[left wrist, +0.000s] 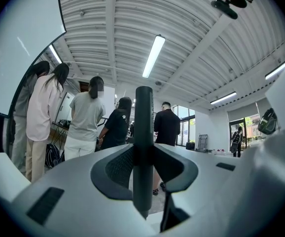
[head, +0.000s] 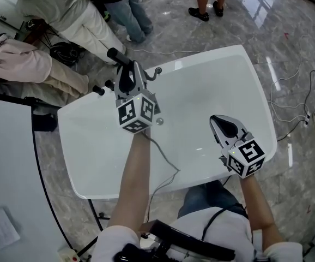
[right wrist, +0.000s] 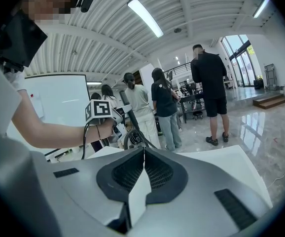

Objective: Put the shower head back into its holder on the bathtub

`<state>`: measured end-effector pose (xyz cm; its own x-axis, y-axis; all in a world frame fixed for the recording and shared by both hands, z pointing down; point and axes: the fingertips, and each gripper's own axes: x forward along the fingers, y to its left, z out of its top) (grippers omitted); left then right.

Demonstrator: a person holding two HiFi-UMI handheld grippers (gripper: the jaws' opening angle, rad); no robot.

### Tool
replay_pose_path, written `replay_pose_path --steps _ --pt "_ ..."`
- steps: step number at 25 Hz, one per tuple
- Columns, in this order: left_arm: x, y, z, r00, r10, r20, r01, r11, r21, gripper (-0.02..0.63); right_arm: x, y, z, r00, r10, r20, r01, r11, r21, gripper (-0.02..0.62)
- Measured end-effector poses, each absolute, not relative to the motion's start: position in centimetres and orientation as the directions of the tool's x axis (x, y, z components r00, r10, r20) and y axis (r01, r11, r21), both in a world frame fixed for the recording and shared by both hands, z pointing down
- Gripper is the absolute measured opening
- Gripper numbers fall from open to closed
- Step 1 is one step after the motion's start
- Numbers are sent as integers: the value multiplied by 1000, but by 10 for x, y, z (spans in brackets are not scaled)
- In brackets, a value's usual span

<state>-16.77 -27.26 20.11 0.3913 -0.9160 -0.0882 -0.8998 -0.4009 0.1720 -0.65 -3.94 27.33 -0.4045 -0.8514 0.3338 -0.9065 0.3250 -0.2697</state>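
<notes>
We are holding the slim black shower head point(left wrist: 143, 132) upright, the left gripper's point(left wrist: 143, 169) jaws pinching it at the glossy white bathtub's point(head: 212, 91) far rim. The right gripper's point(right wrist: 143, 157) jaws are pressing together, empty. Next, we judge, comes lowering it squarely into its holder among the dark rim fittings point(head: 98, 90) beside the left jaws.

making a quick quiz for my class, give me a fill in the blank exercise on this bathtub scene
1. The black rod-shaped shower head is clamped by the ____.
2. The right gripper has its jaws ____, with nothing between them.
3. Both grippers hang over a glossy ____ bathtub.

Missing words: left gripper; shut; white
</notes>
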Motion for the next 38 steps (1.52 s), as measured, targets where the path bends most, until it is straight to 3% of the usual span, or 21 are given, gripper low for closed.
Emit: replay_pose_path --steps 38 --pt "-159 -285 222 414 -907 -72 -902 -419 101 121 -8 -24 314 -424 -834 352 -892 317 -323 8"
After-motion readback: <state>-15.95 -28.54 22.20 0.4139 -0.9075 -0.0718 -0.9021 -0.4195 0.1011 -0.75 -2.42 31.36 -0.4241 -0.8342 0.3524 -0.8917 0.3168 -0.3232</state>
